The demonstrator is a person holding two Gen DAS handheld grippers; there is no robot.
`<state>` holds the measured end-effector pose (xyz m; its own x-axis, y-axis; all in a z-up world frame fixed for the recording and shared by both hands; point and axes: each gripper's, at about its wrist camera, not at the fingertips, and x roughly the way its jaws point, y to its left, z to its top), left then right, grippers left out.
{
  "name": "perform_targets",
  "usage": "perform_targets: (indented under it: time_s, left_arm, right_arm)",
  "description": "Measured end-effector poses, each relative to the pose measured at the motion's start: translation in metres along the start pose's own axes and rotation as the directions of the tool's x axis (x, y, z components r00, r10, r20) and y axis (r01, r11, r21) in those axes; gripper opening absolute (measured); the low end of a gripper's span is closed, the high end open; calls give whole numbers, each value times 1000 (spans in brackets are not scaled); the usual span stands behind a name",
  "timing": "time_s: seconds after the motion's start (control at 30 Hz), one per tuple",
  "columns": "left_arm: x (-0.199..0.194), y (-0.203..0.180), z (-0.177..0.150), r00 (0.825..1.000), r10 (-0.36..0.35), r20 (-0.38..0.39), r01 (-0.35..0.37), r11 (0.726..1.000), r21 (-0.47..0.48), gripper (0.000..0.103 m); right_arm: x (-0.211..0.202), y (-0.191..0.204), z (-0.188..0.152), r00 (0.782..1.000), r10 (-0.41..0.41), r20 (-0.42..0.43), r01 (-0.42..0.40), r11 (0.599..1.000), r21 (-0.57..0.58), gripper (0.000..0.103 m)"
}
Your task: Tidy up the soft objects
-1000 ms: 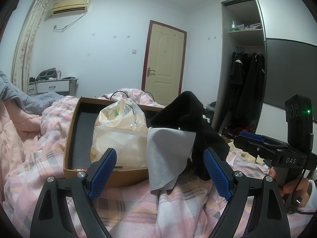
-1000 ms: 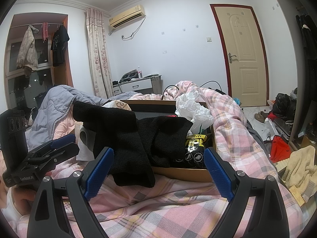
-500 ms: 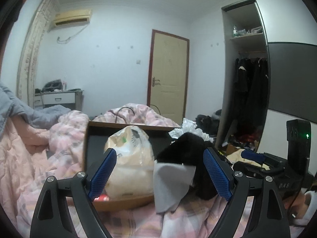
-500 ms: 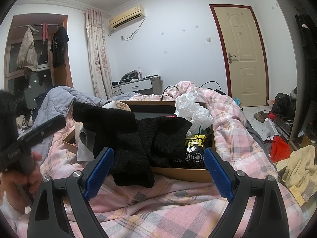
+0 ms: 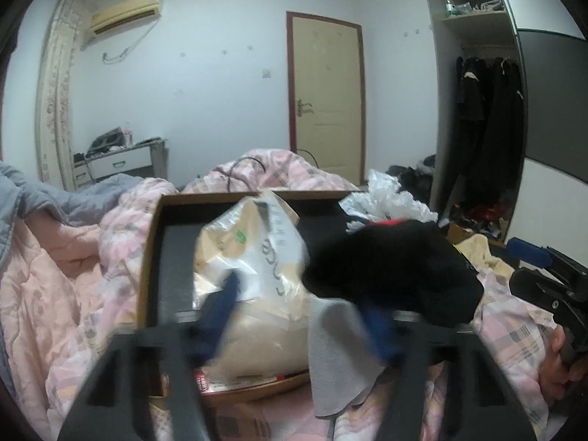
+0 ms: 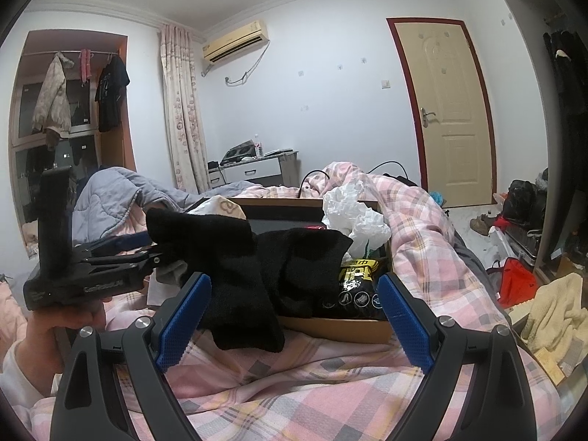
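Note:
A cardboard box (image 5: 150, 242) lies on the pink plaid bed. In it stand a cream plastic bag (image 5: 253, 242) and a black knitted garment (image 5: 389, 268) that hangs over the front rim, with a grey cloth (image 5: 338, 349) under it. My left gripper (image 5: 301, 318) is blurred and its jaws are closing around the bag's lower edge and the grey cloth; the pads are still apart. In the right wrist view the left gripper (image 6: 147, 253) reaches the garment (image 6: 228, 257) from the left. My right gripper (image 6: 294, 319) stands open before the box (image 6: 330, 327), gripping nothing.
Crumpled white plastic (image 6: 352, 217) and a black-and-yellow packet (image 6: 356, 279) fill the box's right end. A grey quilt (image 6: 110, 198) lies at the left. Clothes and bags litter the floor (image 6: 514, 279) by the door and wardrobe.
My left gripper lifted and swung back toward the box, now looking down into it, and its jaws have narrowed a lot. The right gripper has not moved.

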<state>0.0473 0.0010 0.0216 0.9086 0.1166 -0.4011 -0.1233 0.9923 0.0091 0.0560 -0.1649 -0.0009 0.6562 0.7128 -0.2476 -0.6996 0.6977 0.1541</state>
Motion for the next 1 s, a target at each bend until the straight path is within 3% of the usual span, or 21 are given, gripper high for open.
perform_targets:
  time_s: [0.1,0.2,0.5,0.9,1.0]
  left_arm:
    - [3,-1,-3,1000,-25,-14,26,1000,6,17]
    - [-4,-4,-4,999,-31,11,31,999,8,13]
    - [-63,2,-5,980,-130,149,135,991,-23,12]
    - [-134,1,-15,966,-172,194,178,984,-15,12]
    - [-151,4,-13,955,-212,207,221,975,-22,12]
  right_arm:
    - [1,-1,0,1000,0,0,0,1000,0,92]
    - [0,-1,0,1000,0,0,0,1000,1,92]
    - [1,-1,0,1000,1,2,-1,1000,2,92]
    - [0,-4,1,1000,2,5,-2,1000,4,92]
    - [0,-4,1,1000,2,5,-2,1000,4,92]
